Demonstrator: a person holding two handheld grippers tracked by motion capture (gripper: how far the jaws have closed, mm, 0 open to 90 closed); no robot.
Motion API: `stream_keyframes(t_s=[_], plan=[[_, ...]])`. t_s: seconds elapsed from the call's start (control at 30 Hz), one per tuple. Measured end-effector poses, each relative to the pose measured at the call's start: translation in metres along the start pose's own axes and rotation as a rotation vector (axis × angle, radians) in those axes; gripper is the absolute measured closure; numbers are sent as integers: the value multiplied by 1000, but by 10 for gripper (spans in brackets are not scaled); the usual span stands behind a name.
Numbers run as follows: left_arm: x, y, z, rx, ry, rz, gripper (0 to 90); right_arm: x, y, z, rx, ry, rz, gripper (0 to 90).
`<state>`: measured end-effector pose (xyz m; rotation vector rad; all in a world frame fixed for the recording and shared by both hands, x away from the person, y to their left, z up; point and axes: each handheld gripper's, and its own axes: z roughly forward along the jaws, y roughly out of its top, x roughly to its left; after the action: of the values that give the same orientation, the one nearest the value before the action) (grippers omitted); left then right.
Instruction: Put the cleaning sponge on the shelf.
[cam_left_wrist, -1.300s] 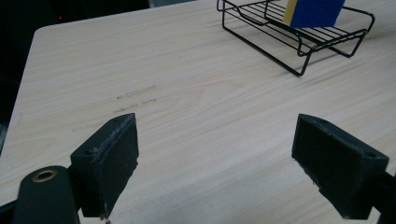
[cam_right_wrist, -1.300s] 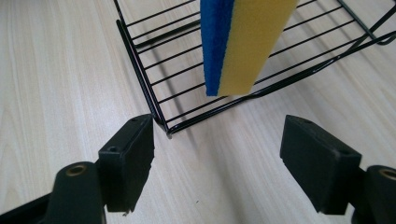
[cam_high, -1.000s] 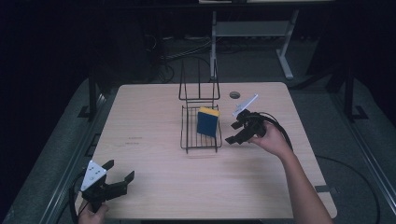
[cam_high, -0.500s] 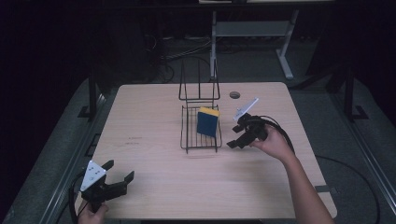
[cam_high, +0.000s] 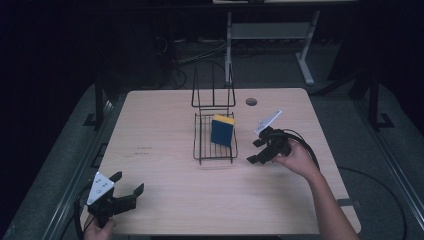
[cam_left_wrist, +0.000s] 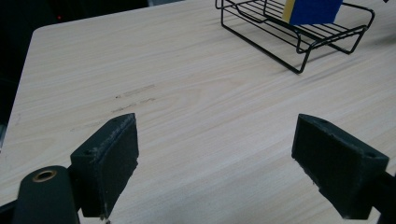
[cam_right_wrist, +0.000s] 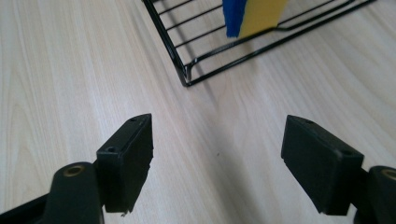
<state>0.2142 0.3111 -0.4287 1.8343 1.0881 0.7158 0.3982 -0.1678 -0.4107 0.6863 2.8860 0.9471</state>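
A blue and yellow sponge (cam_high: 222, 131) stood on edge inside a black wire rack (cam_high: 215, 150) at the middle of a pale wooden table (cam_high: 165, 125), leaning toward the rack's right side. The right gripper (cam_high: 253, 151), held just beside the rack's right edge, had its jaws spread wide with nothing between them; in the right gripper view only bare wood lay between the pads, and the sponge (cam_right_wrist: 252, 16) was cut off at the top of the frame, so its upper part could not be seen. The left gripper (cam_high: 127, 185) rested near the table's front left corner, well apart from the rack, its jaws likewise parted and empty. From the left gripper view the rack (cam_left_wrist: 299, 37) and the sponge (cam_left_wrist: 310, 9) were clipped by the upper edge. The room beyond the table was dark, and the metal frame (cam_high: 270, 35) and cables there were hard to make out. A small round hole (cam_high: 251, 101) marked the tabletop behind the rack.
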Motion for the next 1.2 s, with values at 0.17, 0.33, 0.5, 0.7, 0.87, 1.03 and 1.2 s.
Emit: stream_keyframes(t_s=[0.17,0.33,0.5,0.7,0.87,1.03,1.2], plan=[[0,0,0,0,1,0,141,2,-8,0,-1,0,10,246],[0,0,0,5,-1,4,141,5,-14,-1,3,-2,8,246],[-1,0,0,3,-1,6,141,6,-20,-1,6,-2,19,246],[-1,0,0,4,0,6,141,8,-28,-1,6,-4,17,246],[-1,0,0,6,0,7,141,10,-34,-2,6,-8,17,246],[-1,0,0,8,-1,7,141,13,-38,-2,8,-7,14,246],[-1,0,0,8,-1,10,141,17,-41,-5,3,-15,14,246]])
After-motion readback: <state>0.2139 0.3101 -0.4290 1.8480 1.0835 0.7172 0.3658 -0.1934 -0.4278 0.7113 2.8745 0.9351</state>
